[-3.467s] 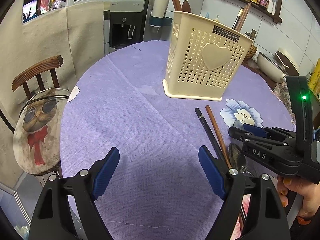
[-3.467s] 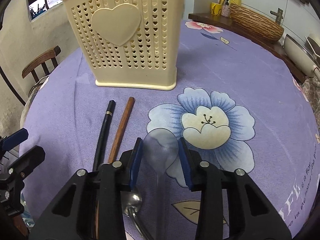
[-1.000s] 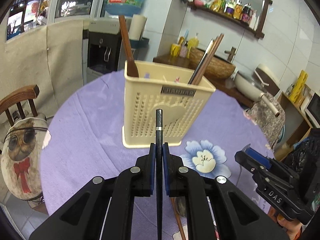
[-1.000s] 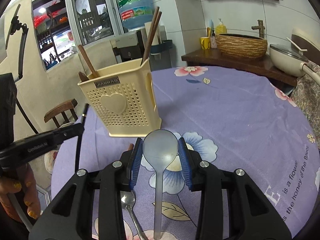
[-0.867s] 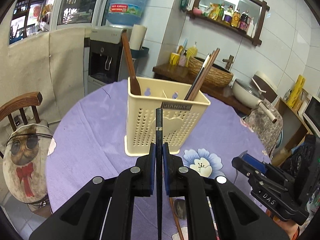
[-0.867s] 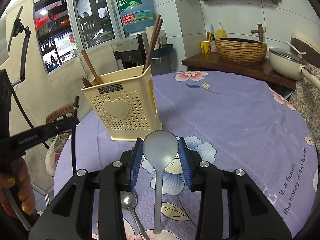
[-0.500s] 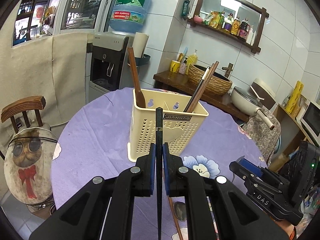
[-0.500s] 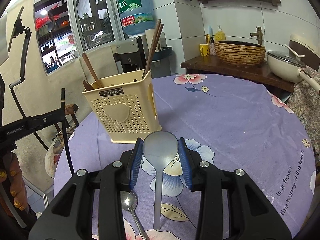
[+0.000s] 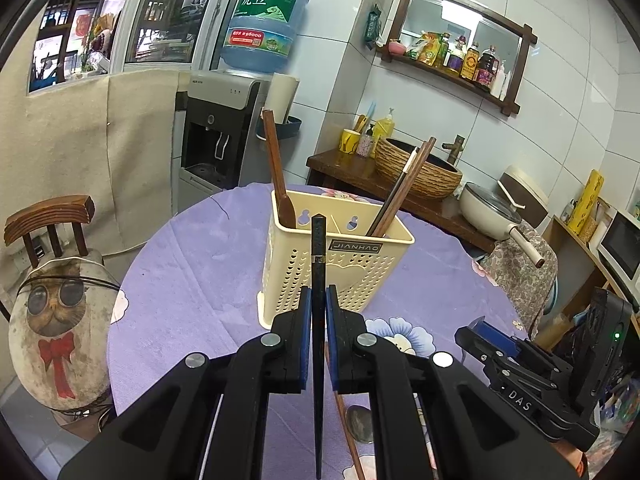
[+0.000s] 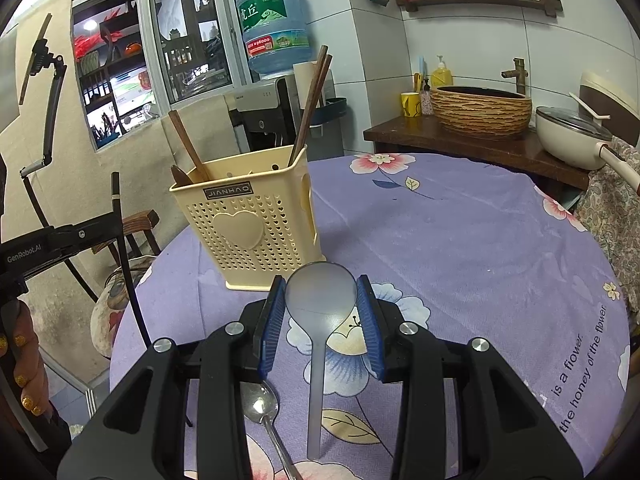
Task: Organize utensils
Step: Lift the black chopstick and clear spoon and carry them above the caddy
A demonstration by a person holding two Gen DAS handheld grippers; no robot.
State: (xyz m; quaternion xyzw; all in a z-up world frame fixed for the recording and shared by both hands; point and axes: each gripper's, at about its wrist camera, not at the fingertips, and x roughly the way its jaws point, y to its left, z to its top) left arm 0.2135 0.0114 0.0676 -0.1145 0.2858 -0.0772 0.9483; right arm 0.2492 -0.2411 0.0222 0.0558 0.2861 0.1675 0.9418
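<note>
A cream perforated utensil holder stands on the purple tablecloth, with a wooden spoon and brown chopsticks in it. My left gripper is shut on a black chopstick, held upright in the air in front of the holder. My right gripper is shut on the bowl of a translucent grey spoon, its handle hanging down over the table. A metal spoon and a brown chopstick lie on the cloth below.
The round table carries a floral purple cloth. A wooden chair with a cat cushion stands at the left. Behind are a water dispenser and a side counter with a woven basket and a pan. A person's hand holds the left gripper.
The left gripper has risen with the black chopstick, so the holder's open top now shows from above. The right gripper and its spoon have stayed put.
</note>
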